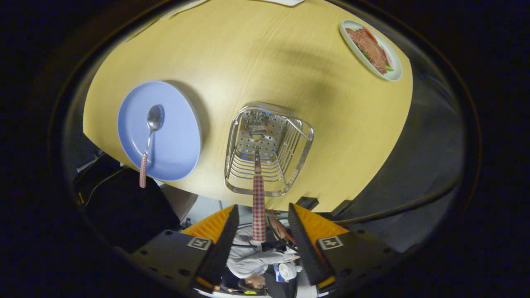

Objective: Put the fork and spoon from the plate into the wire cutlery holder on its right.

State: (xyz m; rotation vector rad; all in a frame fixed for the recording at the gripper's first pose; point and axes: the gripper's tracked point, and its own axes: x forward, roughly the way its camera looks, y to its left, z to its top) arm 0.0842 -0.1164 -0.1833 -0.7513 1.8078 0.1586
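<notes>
My gripper has its jaws spread, touching nothing; the fork stands between them, its head already down in the wire cutlery holder at twelve o'clock. The spoon lies on the blue plate at ten o'clock on the worktop, checked handle overhanging the rim towards me, so I judge a leftward swing comes next.
</notes>
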